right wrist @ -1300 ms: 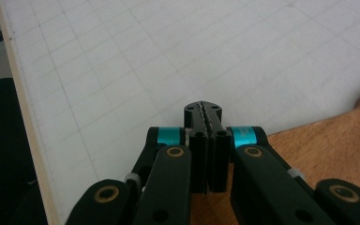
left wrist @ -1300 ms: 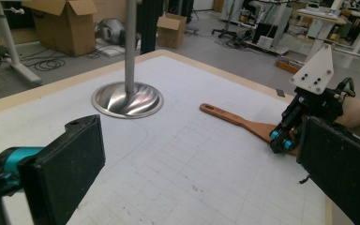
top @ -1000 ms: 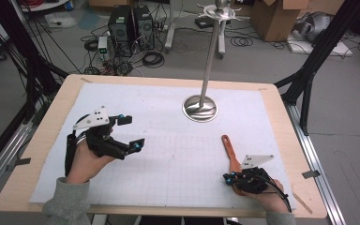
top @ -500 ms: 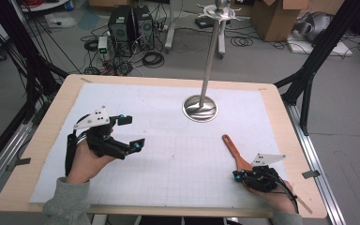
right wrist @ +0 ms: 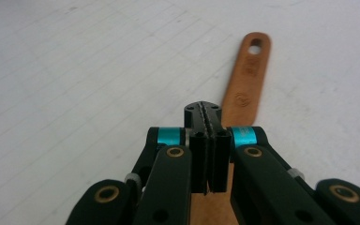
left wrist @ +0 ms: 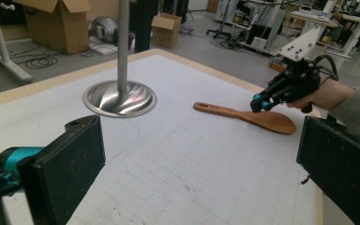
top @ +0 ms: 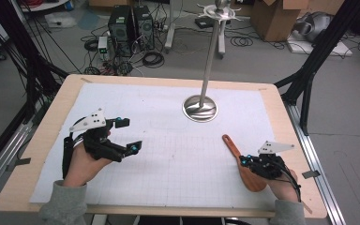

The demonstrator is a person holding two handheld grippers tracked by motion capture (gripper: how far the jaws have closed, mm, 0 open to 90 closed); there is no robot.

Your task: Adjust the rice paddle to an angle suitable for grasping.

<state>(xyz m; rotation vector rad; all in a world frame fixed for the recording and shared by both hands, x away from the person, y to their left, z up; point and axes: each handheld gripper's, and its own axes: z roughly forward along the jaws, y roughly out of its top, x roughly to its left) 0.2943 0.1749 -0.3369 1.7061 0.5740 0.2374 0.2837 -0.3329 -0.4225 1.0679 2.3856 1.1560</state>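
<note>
Fig.: our right gripper, jaws pressed together w/ nothing between, hovers over the wooden spatula lying flat near the table's right edge; left gripper gapes idle, so shut jaws may just nudge the spatula instead of grasping it.

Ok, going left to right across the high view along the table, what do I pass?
Left gripper with its fingers apart → metal stand base → wooden spatula → right gripper, fingers shut, over the spatula's blade near the table's right edge.
</note>
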